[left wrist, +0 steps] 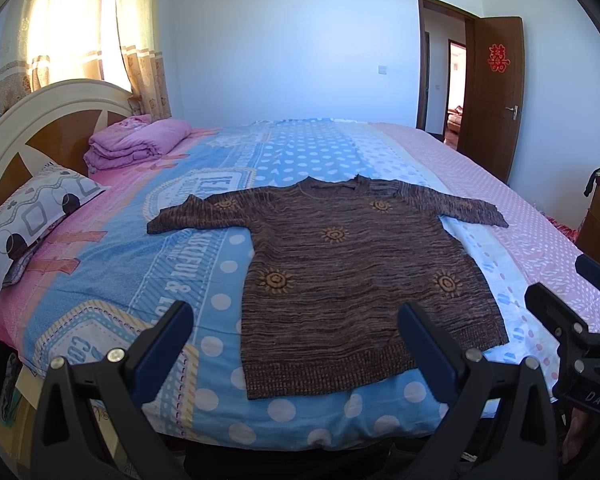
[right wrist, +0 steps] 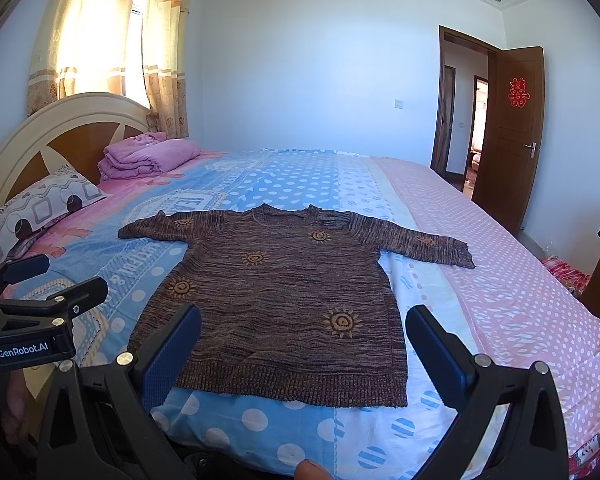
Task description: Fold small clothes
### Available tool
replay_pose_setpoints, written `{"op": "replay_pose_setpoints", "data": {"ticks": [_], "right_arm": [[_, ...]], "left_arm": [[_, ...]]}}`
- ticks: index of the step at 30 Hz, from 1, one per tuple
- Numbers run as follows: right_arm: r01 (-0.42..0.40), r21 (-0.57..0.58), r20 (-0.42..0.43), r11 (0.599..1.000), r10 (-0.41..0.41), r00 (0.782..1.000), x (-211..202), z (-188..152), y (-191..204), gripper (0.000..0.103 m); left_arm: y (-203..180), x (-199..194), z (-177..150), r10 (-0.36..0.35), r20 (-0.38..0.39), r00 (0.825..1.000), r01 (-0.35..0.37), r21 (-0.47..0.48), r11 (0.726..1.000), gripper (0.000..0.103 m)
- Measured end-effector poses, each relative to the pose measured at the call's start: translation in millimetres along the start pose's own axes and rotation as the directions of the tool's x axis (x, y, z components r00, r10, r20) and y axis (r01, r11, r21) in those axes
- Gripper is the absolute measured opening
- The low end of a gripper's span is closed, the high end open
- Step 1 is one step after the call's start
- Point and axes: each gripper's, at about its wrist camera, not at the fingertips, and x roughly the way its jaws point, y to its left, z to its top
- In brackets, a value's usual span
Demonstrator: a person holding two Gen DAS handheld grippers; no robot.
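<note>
Sunlit curtains [left wrist: 80, 32] and a headboard [left wrist: 28, 136] sit at the left, with a pillow [left wrist: 36, 216] and a folded pink quilt [left wrist: 140, 142] on the bed [left wrist: 520, 208]. Nearer the middle, the sweater [left wrist: 352, 272] lies flat and face up, sleeves spread, hem toward the bed's near edge. Both tools hang short of that hem, touching nothing: the left gripper [left wrist: 296, 348] gapes wide and empty, and the right gripper [right wrist: 304, 352] is likewise wide and empty. Loose knit is the likely trouble: a jaw could catch the sheet [right wrist: 260, 420] beneath along with the hem, or pinch only the top layer, so the fold drags skewed. Uneven lifts would twist the body, and the far right sleeve [left wrist: 472, 208] may trail.
</note>
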Motion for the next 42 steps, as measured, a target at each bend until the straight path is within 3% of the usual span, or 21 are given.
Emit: {"op": "replay_pose_setpoints", "data": {"ticks": [13,19,32,42], "right_arm": [[-0.014,0.000,-0.020,1.000,0.014,1.000,11,-5,0,0.102],[-0.058,0.023,-0.039,0.998,0.059,0.998,31,-7,-9,0.102],[0.004,0.097,-0.132,0.995,0.009,0.991,130,11,-70,0.102],[0.121,0.179,-0.229,0.976,-0.078,0.970,225,28,-163,0.102]], "left_arm": [[3,14,0,0.004,-0.041,0.999,-0.004,0.005,1.000,0.103],[4,38,7,0.030,-0.053,0.998,-0.027,0.051,0.998,0.103],[2,145,30,0.091,-0.136,0.987,-0.072,0.140,0.988,0.103],[0,226,51,0.158,-0.156,0.975,-0.139,0.128,0.982,0.103]]}}
